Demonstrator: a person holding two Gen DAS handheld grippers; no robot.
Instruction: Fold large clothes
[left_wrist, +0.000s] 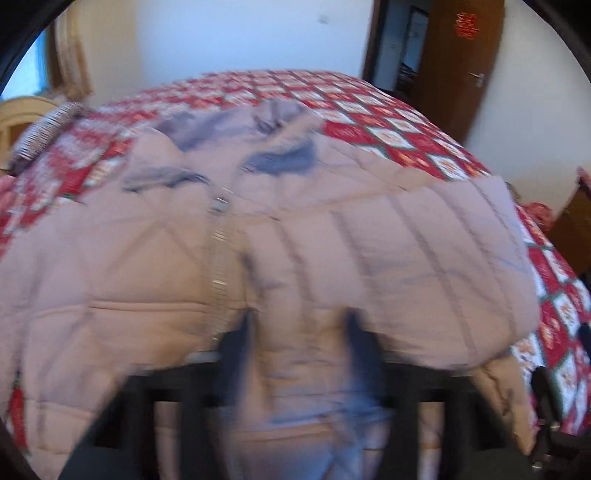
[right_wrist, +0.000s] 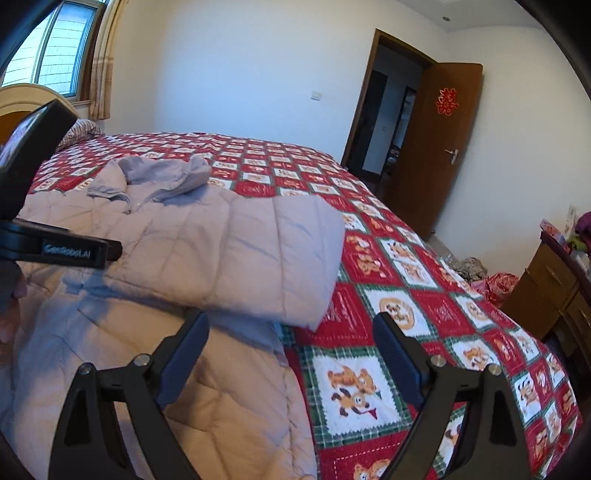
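A quilted beige jacket (right_wrist: 207, 243) is spread on the bed (right_wrist: 373, 373), its sleeve folded across the front. On the left, a bunch of its fabric is pinched between the narrowed jaws of the left gripper (left_wrist: 299, 332). The right gripper (right_wrist: 291, 350) is held near the jacket's right edge, jaws wide and empty.

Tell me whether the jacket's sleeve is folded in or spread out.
Folded in: the sleeve lies across the jacket front, its cuff end reaching the bedspread.
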